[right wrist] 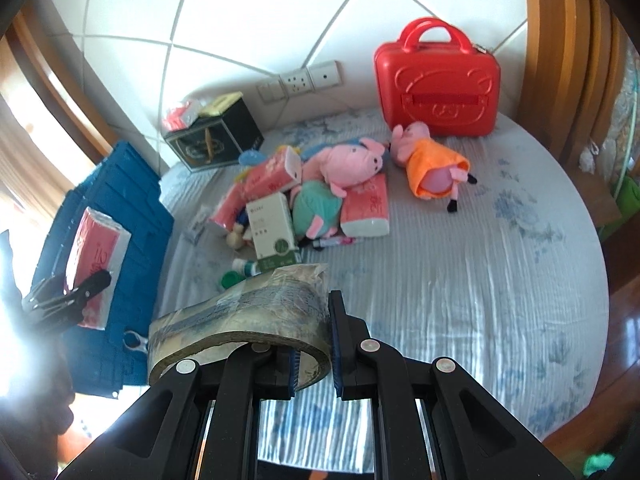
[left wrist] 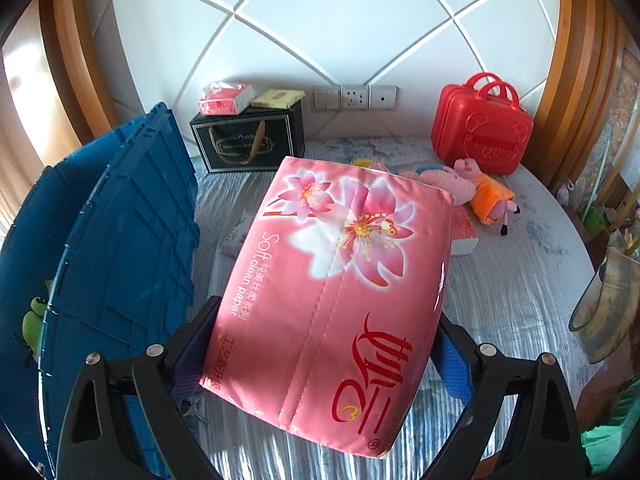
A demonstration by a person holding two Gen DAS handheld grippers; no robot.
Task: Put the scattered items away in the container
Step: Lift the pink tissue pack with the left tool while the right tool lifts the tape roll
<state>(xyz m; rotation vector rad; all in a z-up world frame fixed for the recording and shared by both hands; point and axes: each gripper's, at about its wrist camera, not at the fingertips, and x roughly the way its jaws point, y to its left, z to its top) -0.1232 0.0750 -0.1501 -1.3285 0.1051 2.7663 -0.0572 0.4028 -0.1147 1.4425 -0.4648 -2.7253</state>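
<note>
My left gripper (left wrist: 320,360) is shut on a pink tissue pack (left wrist: 332,292) with flower print, held above the bed beside the blue crate (left wrist: 120,248) at the left. From the right wrist view the same pack (right wrist: 96,264) hangs over the crate (right wrist: 132,208). My right gripper (right wrist: 314,360) is shut on the rim of a roll of brown packing tape (right wrist: 240,320), held over the bed. The scattered pile (right wrist: 304,204) lies mid-bed: tissue packs, pink pig plush toys, a white-green box, small bottles.
A red toy suitcase (right wrist: 438,80) stands at the headboard, with an orange-dressed pig plush (right wrist: 432,164) before it. A black gift box (right wrist: 216,136) with small packs on top sits at the back left. A green plush (left wrist: 34,320) lies inside the crate.
</note>
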